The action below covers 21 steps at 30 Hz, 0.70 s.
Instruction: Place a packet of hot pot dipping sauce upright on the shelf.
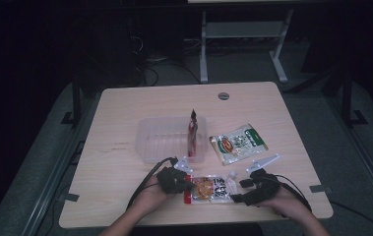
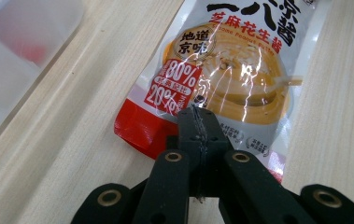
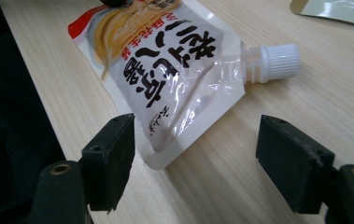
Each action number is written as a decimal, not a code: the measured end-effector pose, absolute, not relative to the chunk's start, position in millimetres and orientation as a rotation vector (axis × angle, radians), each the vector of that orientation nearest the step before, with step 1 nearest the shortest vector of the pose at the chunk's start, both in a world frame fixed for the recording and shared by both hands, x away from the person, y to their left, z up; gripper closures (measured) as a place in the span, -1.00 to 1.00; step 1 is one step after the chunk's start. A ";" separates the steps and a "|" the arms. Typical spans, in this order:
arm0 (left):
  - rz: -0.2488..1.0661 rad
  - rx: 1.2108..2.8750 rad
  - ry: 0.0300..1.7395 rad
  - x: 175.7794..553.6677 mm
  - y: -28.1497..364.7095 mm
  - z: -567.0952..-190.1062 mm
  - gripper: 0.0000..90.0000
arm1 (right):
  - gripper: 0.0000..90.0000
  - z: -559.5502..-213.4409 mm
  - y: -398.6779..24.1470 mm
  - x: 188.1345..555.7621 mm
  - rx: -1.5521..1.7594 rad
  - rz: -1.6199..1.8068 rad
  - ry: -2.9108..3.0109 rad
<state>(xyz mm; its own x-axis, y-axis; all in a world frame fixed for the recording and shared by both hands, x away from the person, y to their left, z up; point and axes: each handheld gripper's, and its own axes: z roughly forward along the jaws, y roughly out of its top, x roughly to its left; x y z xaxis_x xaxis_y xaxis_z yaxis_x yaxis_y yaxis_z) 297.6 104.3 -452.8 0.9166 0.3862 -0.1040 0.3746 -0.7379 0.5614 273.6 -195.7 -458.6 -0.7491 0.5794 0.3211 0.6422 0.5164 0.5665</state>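
Pinching the red bottom edge of the sauce pouch (image 2: 230, 79), the left gripper (image 2: 198, 122) has its fingers clenched on the foil seam, with the pouch lying flat on the counter (image 2: 62, 140) ahead of them. Right gripper (image 3: 193, 158) fingers stand released, spread either side of the pouch's clear corner, the white cap (image 3: 277, 60) beyond the far finger.

Risks:
- right fingers may close on slack film only; pouch slips or crumples.
- left pinch sits on a thin seam; a tug could tear or slide free.
- squeezing the body could force sauce toward the cap.
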 end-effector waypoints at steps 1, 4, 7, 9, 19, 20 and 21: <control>0.024 2.473 0.546 297.6 104.3 -453.0 1.00 | -0.32 -458.7 -194.2 273.4 -1.063 -1.046 -2.655; 0.022 2.471 0.547 297.7 104.4 -453.1 1.00 | -0.27 -459.3 -192.5 273.3 -1.045 -1.044 -2.646; 0.018 2.456 0.565 297.3 103.8 -453.7 1.00 | -0.17 -460.3 -188.7 275.0 -1.030 -1.053 -2.627; 0.015 2.457 0.566 297.4 103.8 -453.6 1.00 | -0.17 -460.6 -185.4 276.2 -1.014 -1.055 -2.624; -0.008 2.435 0.590 297.9 104.2 -454.9 1.00 | 0.05 -463.9 -173.7 286.3 -0.992 -1.081 -2.541; -0.007 2.434 0.587 298.1 104.4 -455.1 1.00 | 0.12 -464.1 -172.8 286.9 -0.999 -1.080 -2.538; -0.009 2.449 0.578 298.7 105.2 -454.3 1.00 | 0.17 -464.4 -172.2 287.5 -0.996 -1.085 -2.539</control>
